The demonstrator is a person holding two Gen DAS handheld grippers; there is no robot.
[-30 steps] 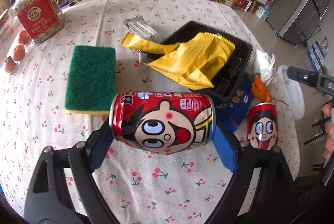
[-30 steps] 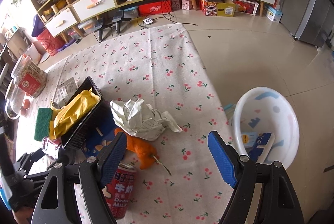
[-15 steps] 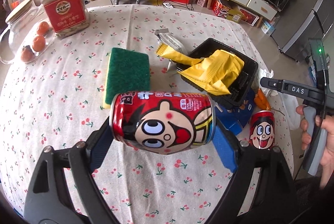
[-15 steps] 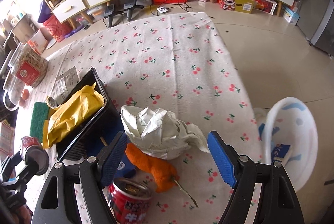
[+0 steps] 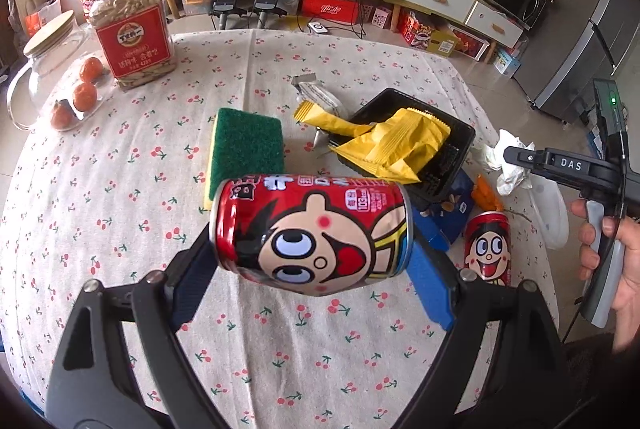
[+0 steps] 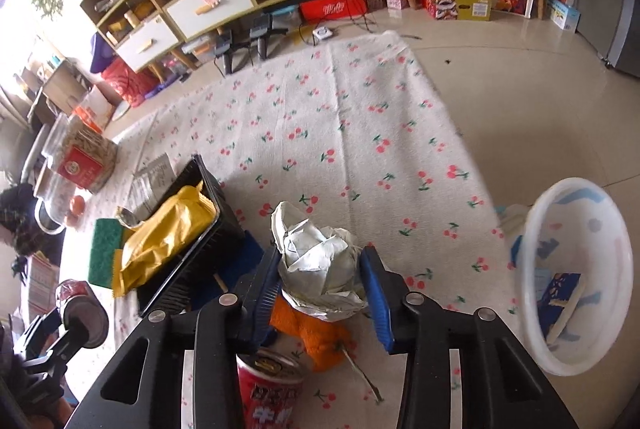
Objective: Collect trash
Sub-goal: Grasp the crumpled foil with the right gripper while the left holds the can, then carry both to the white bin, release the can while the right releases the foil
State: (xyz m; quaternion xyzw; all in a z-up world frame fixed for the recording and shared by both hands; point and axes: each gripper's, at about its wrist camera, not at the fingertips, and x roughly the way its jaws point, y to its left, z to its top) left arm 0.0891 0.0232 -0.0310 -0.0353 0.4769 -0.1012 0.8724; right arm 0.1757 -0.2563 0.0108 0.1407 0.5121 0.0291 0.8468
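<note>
My left gripper [image 5: 312, 253] is shut on a red drink can [image 5: 312, 233] with a cartoon face and holds it sideways above the table; the held can also shows in the right wrist view [image 6: 80, 309]. My right gripper [image 6: 320, 281] is closed around a crumpled white paper ball [image 6: 320, 265] on the cherry-print tablecloth. A second red can [image 5: 486, 249] stands upright near the table's right edge, just in front of the right gripper [image 6: 268, 385]. Orange trash [image 6: 320, 337] lies under the paper ball. A yellow wrapper [image 5: 392, 145] lies in a black tray [image 5: 460, 149].
A white plastic bin [image 6: 576, 269] with some trash stands on the floor right of the table. A green sponge [image 5: 246, 145], a silver packet [image 5: 316, 93], a seed jar [image 5: 132, 29], oranges [image 5: 84, 93] and a blue packet [image 5: 452, 213] are on the table.
My right gripper has moved forward and closed around the paper ball. My left gripper has lifted and pulled back with the can in it.
</note>
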